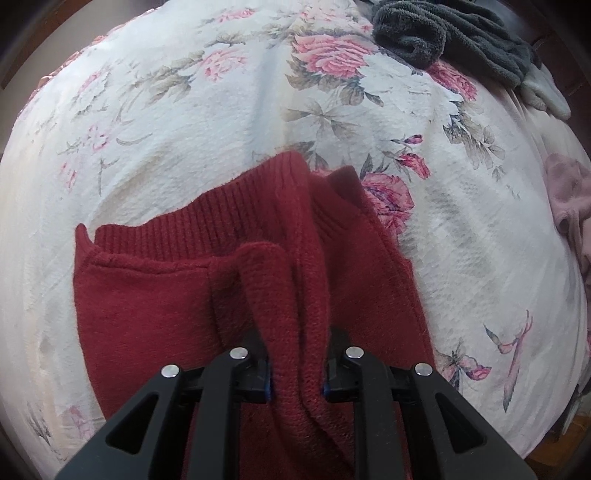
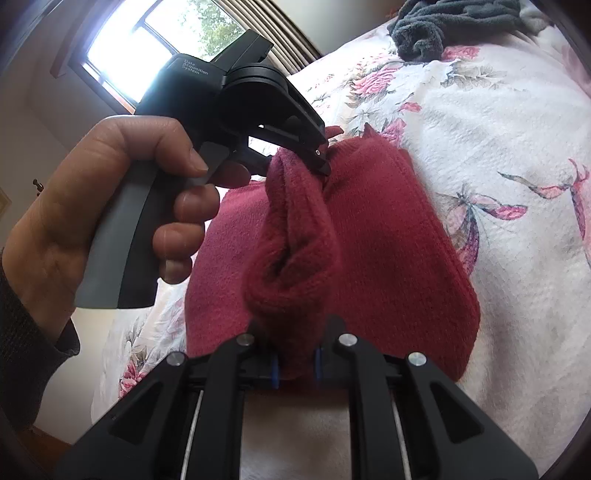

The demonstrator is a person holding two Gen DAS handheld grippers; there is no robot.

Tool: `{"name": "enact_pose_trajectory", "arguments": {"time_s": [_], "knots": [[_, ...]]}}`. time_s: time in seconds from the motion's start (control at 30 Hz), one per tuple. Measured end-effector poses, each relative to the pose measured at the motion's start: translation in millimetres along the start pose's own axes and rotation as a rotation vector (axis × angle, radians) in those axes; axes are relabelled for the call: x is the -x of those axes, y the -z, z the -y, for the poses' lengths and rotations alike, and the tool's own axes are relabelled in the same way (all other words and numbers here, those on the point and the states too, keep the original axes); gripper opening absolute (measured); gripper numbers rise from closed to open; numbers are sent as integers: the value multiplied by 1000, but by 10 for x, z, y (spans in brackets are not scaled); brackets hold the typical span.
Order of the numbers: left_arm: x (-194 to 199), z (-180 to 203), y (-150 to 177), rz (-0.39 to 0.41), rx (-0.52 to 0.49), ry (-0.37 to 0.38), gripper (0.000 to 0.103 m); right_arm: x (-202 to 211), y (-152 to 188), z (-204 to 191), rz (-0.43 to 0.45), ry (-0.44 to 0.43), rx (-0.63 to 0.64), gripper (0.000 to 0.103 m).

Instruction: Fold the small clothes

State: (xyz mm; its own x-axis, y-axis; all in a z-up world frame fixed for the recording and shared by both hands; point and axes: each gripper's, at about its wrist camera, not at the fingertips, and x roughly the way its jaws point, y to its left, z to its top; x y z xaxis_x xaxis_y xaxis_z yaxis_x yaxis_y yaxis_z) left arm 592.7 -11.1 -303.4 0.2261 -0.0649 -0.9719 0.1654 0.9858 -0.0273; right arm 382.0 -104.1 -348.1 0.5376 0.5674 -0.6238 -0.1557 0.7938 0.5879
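On the bed, over a floral bedspread [image 1: 229, 122] printed with pink roses and butterflies, we hold a dark red knit garment [image 1: 147, 295] between our two tools. Our left gripper [image 1: 297, 384] has its fingers pinching a raised, bunched fold of the red knit; the cloth fills the gap between the blue-edged pads and climbs away from them in a thick ridge. Beyond that ridge the garment's ribbed band [image 1: 207, 221] lies spread toward the far side, and the rest of the cloth rests flat on the bedspread to the left.

From the right wrist view, our right gripper [image 2: 295, 363] likewise has its fingers pinching a rolled fold of the same red garment [image 2: 388, 240], which bulges up between the pads. Farther along that fold the left gripper [image 2: 321, 158] bites the cloth at its far end, and the left hand [image 2: 122, 199] wraps the grey and black handle, a dark sleeve at the wrist.

Near the far edge of the bed lies a dark grey fleecy item [image 1: 443, 33], well apart from the red garment. A pale pink cloth [image 1: 569, 199] sits at the right edge. A bright window [image 2: 147, 44] shows behind the hand.
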Motion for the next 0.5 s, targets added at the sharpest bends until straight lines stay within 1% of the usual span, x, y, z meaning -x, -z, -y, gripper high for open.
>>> {"name": "enact_pose_trajectory", "arguments": {"time_s": [0.17,0.2,0.23,0.27,0.3,0.33,0.37,0.4,0.43,0.47,0.5], "knots": [[-47,30,-2,4,0,4,21,-28,26,84,-6,-17,-31,11],[-53,42,-5,7,-2,16,26,-35,31,111,-8,-20,-38,11],[-37,57,-9,17,-2,46,37,-47,34,149,-12,-24,-49,11],[-4,63,-14,34,3,75,44,-74,25,201,-18,-34,-67,14],[44,58,-21,57,9,108,54,-90,17,278,-28,-49,-99,17],[114,35,-28,86,21,140,58,-98,0,329,-34,-40,-110,30],[202,-3,-26,128,42,159,59,-82,-28,381,-27,-22,-113,45],[327,-67,-6,191,73,175,59,-53,-49,422,-15,-19,-119,51],[412,-100,16,225,84,188,60,-18,-79,473,-4,-37,-131,62],[495,-134,46,250,89,203,60,-3,-96,508,-1,-54,-143,68],[557,-163,77,267,90,216,60,7,-110,563,0,-79,-162,70]]}}
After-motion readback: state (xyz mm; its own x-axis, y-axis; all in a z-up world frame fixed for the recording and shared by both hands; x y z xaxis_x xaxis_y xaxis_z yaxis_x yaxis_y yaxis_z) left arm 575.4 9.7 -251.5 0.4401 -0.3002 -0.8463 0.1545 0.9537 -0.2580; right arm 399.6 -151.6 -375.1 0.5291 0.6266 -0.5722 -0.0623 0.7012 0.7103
